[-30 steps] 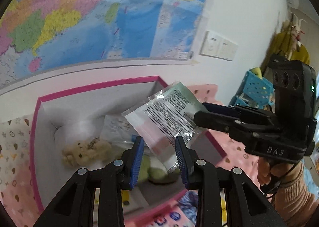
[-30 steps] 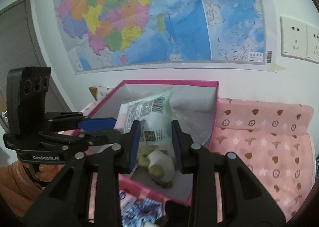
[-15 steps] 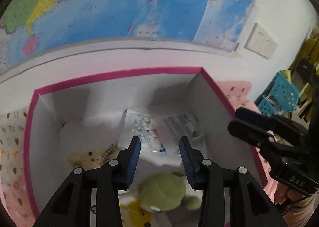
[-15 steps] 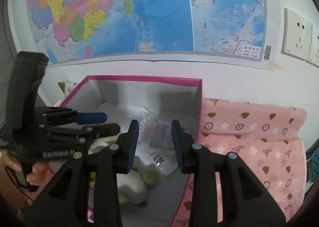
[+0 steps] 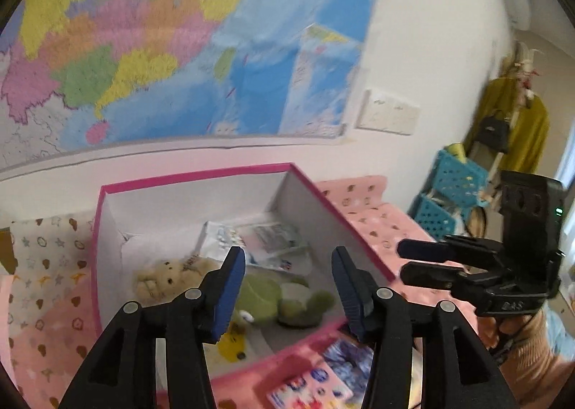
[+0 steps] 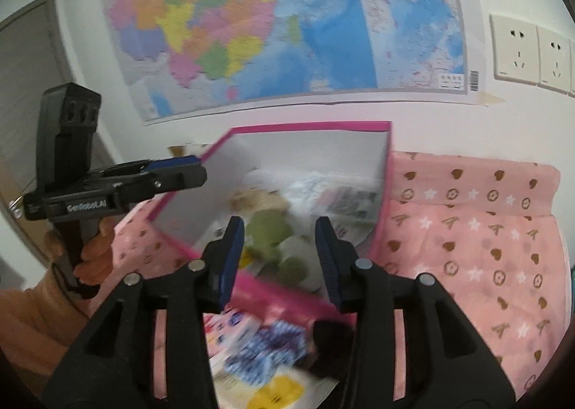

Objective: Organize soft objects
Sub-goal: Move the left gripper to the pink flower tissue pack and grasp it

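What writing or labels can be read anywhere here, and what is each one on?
"DAS": on the body of the right gripper, seen from the left wrist.
"GenRobot.AI": on the body of the left gripper, seen from the right wrist, somewhat blurred.
Wall map: place names, legend and barcode too small to read.
Plastic packets in the pink box: print blurred.
Colourful packs in front of the box: blurred, unreadable.

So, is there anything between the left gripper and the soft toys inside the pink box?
Nothing visible. The left gripper is open and empty, and the green plush and beige bear lie uncovered in the pink box.
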`<state>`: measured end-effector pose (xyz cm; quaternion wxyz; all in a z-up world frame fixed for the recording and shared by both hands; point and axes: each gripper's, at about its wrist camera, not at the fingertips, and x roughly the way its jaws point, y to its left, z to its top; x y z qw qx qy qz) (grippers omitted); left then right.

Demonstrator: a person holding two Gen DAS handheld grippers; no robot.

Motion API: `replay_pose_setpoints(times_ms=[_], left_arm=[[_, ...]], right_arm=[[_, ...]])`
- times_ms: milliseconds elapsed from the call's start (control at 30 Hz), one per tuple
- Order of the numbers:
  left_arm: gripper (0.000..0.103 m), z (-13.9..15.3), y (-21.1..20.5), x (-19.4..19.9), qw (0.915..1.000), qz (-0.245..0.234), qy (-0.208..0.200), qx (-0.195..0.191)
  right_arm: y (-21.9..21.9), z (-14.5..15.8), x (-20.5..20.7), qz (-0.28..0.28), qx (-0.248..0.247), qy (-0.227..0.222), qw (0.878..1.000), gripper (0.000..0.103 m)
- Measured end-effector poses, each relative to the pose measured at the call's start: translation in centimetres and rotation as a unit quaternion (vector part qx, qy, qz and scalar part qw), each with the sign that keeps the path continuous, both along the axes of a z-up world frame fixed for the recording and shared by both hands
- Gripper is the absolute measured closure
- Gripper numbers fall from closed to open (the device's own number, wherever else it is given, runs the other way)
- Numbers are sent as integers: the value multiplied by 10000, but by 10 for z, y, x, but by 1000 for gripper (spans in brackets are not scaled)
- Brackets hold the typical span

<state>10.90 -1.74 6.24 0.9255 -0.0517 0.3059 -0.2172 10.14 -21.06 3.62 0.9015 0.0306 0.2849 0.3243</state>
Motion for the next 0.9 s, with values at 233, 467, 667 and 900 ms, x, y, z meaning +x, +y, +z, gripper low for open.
replay_pose_setpoints(times_ms=[233, 467, 667, 900], left_arm=[[48, -15, 2, -52, 9998, -157, -86, 24], [48, -67, 8, -71, 9983, 68, 575, -117], [48, -105, 4, -71, 9925, 15, 1207, -184], [48, -125, 3, -68, 9862, -182, 1563, -511]], right_arm=[[11, -9, -43, 438, -52, 76, 9990, 60], [15, -42, -52, 437, 114, 488, 9978, 60], [32, -68, -49, 505, -30, 861, 9950, 60], [49, -89, -42, 487, -211, 1115, 9923, 60]])
